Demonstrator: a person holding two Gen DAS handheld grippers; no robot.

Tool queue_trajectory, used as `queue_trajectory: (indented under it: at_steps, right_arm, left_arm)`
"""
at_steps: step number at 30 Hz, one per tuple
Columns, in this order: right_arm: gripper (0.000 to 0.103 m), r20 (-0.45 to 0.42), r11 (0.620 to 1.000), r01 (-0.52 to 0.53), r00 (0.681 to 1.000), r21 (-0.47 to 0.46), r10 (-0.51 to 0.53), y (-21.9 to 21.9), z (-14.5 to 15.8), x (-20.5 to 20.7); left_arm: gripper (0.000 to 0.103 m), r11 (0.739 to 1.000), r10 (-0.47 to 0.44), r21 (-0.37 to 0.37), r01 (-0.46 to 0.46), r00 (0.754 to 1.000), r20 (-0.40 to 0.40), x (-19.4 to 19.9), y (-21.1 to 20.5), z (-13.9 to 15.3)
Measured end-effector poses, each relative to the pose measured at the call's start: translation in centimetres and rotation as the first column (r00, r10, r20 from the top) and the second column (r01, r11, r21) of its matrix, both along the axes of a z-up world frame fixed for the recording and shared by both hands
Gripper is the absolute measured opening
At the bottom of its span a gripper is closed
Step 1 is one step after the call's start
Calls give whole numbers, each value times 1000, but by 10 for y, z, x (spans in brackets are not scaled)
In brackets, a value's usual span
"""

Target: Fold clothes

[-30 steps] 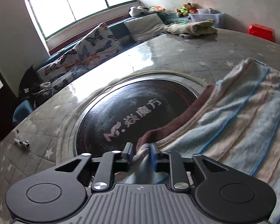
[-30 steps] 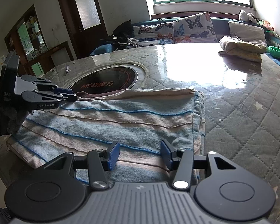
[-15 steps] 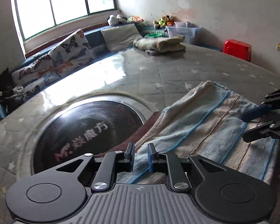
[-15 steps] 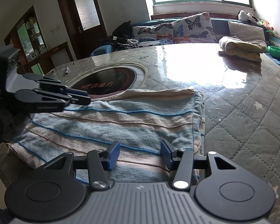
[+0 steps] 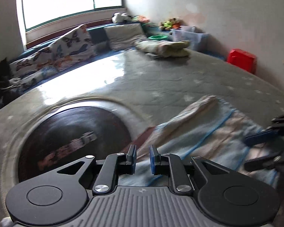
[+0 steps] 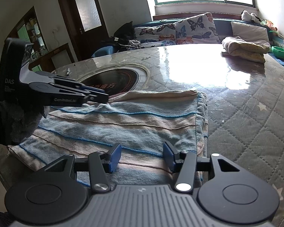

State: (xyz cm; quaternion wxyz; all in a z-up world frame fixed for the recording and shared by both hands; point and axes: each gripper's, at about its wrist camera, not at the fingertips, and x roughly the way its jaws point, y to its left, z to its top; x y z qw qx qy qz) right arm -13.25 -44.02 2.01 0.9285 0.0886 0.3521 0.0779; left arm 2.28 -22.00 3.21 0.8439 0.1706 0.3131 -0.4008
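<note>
A folded blue and beige striped towel (image 6: pixel 134 121) lies flat on the round quilted table; it also shows in the left wrist view (image 5: pixel 208 138). My left gripper (image 5: pixel 143 159) hovers over the towel's far left edge with its jaws a small gap apart and nothing between them; it shows in the right wrist view (image 6: pixel 96 96). My right gripper (image 6: pixel 142 159) is wide open and empty just above the towel's near edge; its fingers (image 5: pixel 259 138) show at the right of the left wrist view.
A dark round hotplate (image 6: pixel 115 79) is set into the table (image 6: pixel 246 113) beyond the towel. A folded yellow pile (image 6: pixel 244 48) sits at the far right of the table. A marker (image 6: pixel 67 72) lies at the left. A sofa with butterfly cushions (image 6: pixel 179 28) stands behind.
My left gripper let go of the towel's edge, opened slightly and swung to the right over the towel. The right gripper has stayed still and open.
</note>
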Motion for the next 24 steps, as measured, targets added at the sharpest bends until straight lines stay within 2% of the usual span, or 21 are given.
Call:
queue_trajectory:
  at_steps: [4,13,16,20,24]
  right_arm:
    - [50,2,1000,0,1000,6,0,0,0,-1]
    - [50,8,1000,0,1000,21,0,-3,-1,-2]
    - [50,10,1000,0,1000,21,0,-3,-1,-3]
    - [50,11,1000,0,1000,18,0,-2,0,-3]
    - [50,13,1000,7,1000,16,-7,-1,0,-4]
  left_arm:
    - [16,1000,-22,-7,21,999,-25,0,-19,-4]
    - [17,999,18,-36,-20,999,-45,19,-42,-8]
    - [19,998,37,-41,-38,999,-31,18,-45,-10]
    - [19,996,65,-57,-68,997,-50,18,-40,-6]
    - [20,992,98,-78,-101,994,-42,7,-16,9]
